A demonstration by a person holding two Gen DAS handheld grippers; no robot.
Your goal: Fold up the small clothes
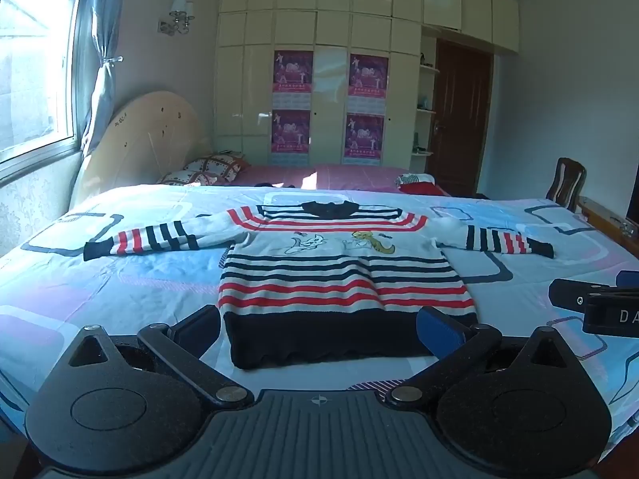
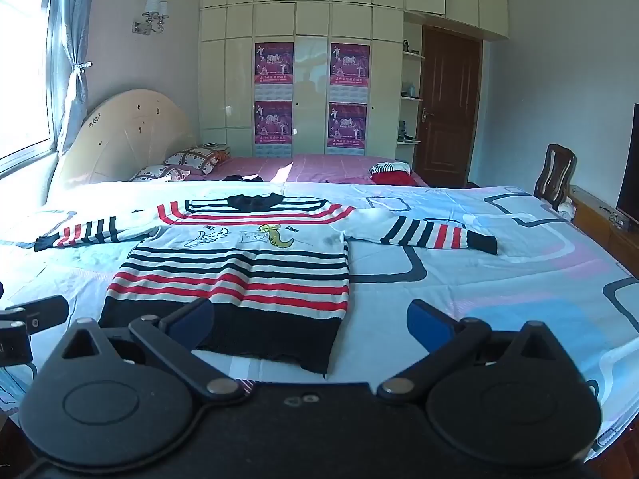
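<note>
Sweater [image 1: 343, 279]: one, striped navy, red and white, laid flat on the near bed [image 1: 120, 291], front up, both sleeves stretched out to the sides. Its navy hem lies nearest the cameras and its dark collar farthest. Two cartoon figures sit across the chest.

Two grippers are in view. The left gripper [image 1: 319, 331] hangs just before the hem, its two blue-padded fingers spread wide, one to each side of the hem's width, nothing between the pads. The right gripper [image 2: 311, 321] is likewise spread wide and empty; its left finger sits in front of the hem's navy band, its right finger over bare sheet beside the sweater's right edge. Whether any finger touches the cloth cannot be told. Each gripper shows at the edge of the other's view.

Beyond the near bed stands a second bed [image 2: 327, 167] with a pink cover. On it lie two patterned pillows [image 2: 191, 159], one small pile of red and striped clothes [image 2: 391, 173], and one dark item [image 2: 243, 178] too small to make out. Four purple posters [image 2: 273, 64] hang on the cream wardrobe [image 2: 311, 20], two over two. One brown door [image 2: 447, 107], one wooden chair [image 2: 555, 175], one wall lamp [image 2: 153, 14] and one window [image 2: 24, 76] with a tied curtain complete the room.
</note>
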